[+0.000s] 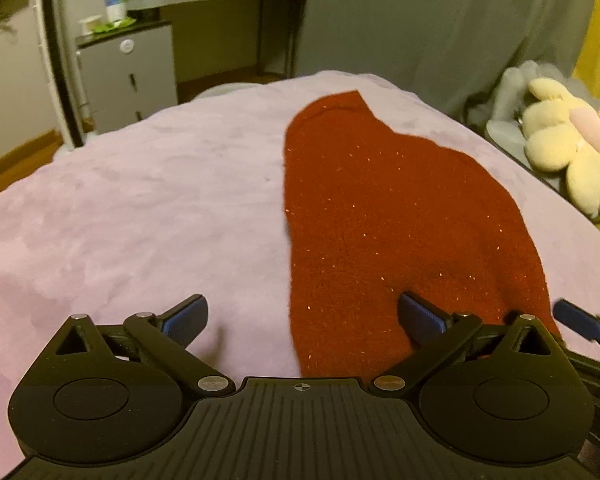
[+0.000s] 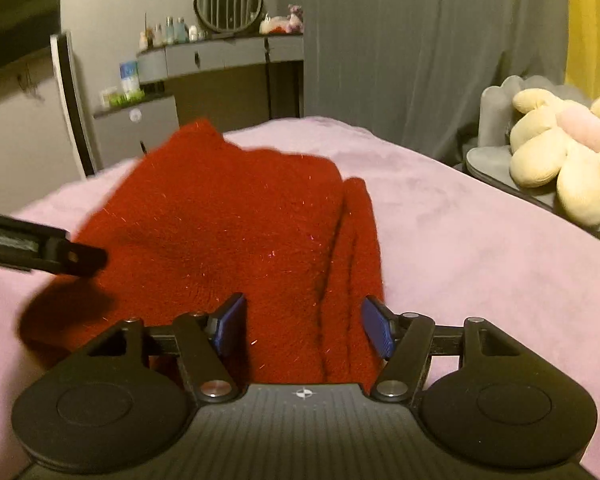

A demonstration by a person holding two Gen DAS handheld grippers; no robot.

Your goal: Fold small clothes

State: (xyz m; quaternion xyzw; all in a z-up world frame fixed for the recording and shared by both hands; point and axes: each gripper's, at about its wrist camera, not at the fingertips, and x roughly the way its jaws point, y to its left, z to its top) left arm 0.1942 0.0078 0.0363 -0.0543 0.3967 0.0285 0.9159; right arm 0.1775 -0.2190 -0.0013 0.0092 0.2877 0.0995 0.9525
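Observation:
A dark red knitted garment [image 1: 380,216] with glittery threads lies flat on the lilac blanket [image 1: 140,208]. My left gripper [image 1: 304,318] hovers open and wide over the garment's near left edge: its right pad [image 1: 420,316] is above the knit and its left pad above bare blanket. In the right wrist view the same garment [image 2: 228,232] shows a folded strip along its right side. My right gripper [image 2: 304,328] stands open above that near end, the cloth lying under and between its pads without being pinched. One finger of the left gripper [image 2: 72,258] reaches in from the left.
A cream plush flower [image 2: 560,152] rests on a grey chair [image 2: 496,160] to the right of the bed. Behind the bed hang grey curtains [image 1: 440,32]. A grey dresser [image 2: 228,60] with bottles and a round mirror stands at the back left.

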